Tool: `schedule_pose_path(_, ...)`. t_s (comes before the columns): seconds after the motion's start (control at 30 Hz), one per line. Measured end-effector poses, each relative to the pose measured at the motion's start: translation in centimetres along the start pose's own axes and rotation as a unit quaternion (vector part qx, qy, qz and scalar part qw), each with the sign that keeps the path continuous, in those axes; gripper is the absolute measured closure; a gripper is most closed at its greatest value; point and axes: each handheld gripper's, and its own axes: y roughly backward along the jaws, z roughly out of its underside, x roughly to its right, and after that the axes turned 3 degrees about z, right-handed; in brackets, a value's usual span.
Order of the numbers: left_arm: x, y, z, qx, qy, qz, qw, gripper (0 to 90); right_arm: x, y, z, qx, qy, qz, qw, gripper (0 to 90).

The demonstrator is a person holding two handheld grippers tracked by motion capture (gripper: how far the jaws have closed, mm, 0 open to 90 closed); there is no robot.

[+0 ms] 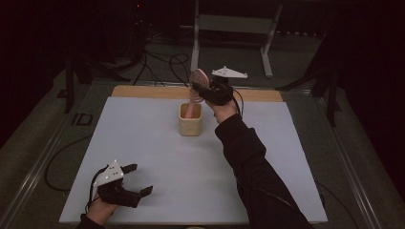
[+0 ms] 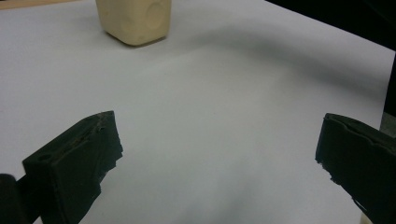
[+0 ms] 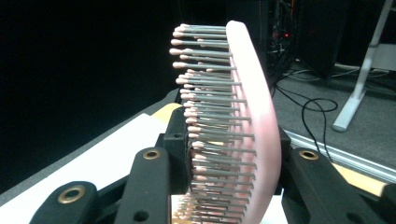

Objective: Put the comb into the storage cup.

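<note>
Hairbrush (image 3: pixel 243 126): pink paddle-type head, gently curved back, rows of grey pins with pale pink ball tips. It stands roughly upright, head up, pins facing left in the right gripper view. In the high view the hairbrush (image 1: pixel 198 78) sits above the cup (image 1: pixel 190 120), its pink handle running down into the cup's open top; whether the handle end touches the cup floor cannot be told.

Cup: cream, squarish with rounded corners, standing upright on the white mat (image 1: pixel 157 162) toward the far middle. The left gripper view shows the cup's (image 2: pixel 135 21) lower body with two shallow round dimples on one face; its rim is cut off by the top edge.

Right gripper (image 1: pixel 203 91): raised over the cup, jaws clamped on the brush head from both sides, one pad against the pins, the other against the smooth back. The right gripper view (image 3: pixel 229 172) shows this contact closely; the high view gives the height above the cup but the grip itself is small and dark.

Left gripper (image 1: pixel 138 180): low at the near left corner of the mat, jaws spread wide, nothing between them. The left gripper view (image 2: pixel 219 154) shows bare mat between the two black pads.

Lighting dim. Background beyond the wooden table edge (image 1: pixel 143 90) is mostly black; cables (image 1: pixel 162 62) and a grey metal stand (image 1: pixel 234 28) are faintly legible on the floor.
</note>
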Motion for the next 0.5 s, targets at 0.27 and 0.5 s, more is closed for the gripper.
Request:
schedule_pose_path(0.27,-0.1,0.0,0.0,0.001,0.0,0.0,1.0,0.4,0.2,-0.4,0.7,-0.008,-0.002,0.0,1.0,64.7)
schedule_pose_path(0.5,0.0,0.0,0.0,0.001,0.001,0.001,1.0,0.4,0.4,-0.7,1.5,-0.011,-0.013,0.001,0.9999,64.7)
